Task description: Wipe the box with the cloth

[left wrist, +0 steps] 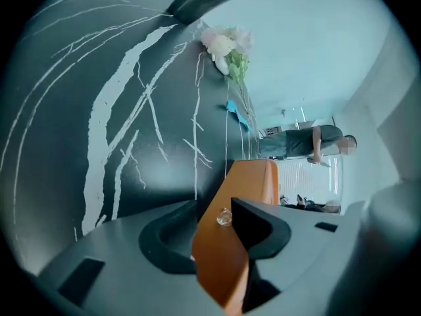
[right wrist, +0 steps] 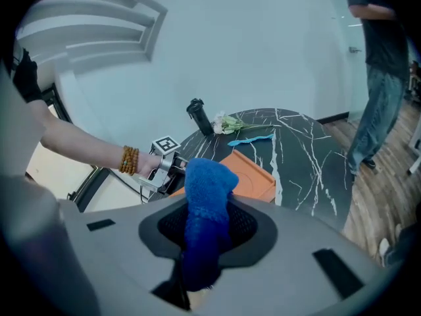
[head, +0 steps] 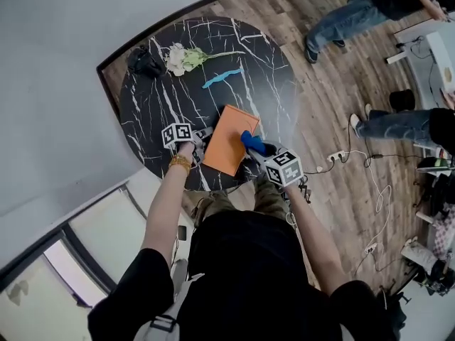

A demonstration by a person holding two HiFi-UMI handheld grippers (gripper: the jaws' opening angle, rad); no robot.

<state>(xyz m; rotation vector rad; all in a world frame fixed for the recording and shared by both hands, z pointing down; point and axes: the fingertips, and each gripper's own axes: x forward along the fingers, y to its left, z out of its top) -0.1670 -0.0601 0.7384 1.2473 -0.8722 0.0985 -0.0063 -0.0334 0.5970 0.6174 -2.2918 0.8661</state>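
Orange and flat, the box (head: 229,139) sits near the front edge of the black marble table (head: 156,98). Our left gripper (head: 202,139) is clamped on the box's left edge to steady it. Our right gripper (head: 260,153) is pinched tight on the blue cloth (head: 250,142), right at the box's right edge. We judge the set-up done and the wiping across the top mostly still to do.

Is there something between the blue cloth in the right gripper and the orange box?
Nothing visible. The blue cloth in the right gripper is beside the orange box; the left gripper holds its opposite edge.
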